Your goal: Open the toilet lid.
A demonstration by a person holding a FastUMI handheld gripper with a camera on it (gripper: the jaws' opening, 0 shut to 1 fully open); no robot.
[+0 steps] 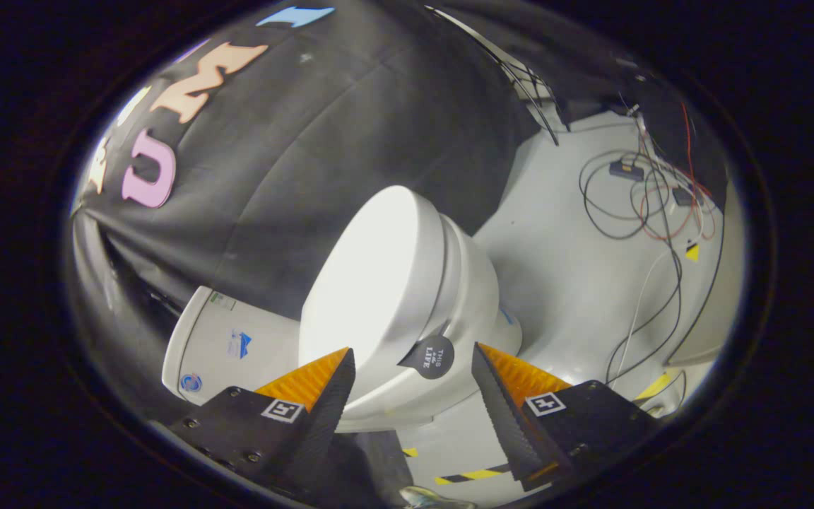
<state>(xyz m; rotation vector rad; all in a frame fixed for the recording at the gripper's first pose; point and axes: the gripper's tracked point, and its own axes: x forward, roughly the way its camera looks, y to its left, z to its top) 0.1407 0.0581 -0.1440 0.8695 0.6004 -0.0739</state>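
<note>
Gripper view: white glossy ceramic toilet [449, 311], lid [372, 283] down, dark round tab [429, 356] at rim. Gripper [413, 364] fingers spread, empty. Risk: slipping off smooth lid edge.

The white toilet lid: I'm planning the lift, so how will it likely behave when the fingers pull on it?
The white glossy toilet lid looks like stiff moulded plastic, so it should swing as one piece, not flex. Its shine suggests a slippery surface. The round dark tab at its front edge, between the open gripper fingers, probably offers the surest hold.
</note>
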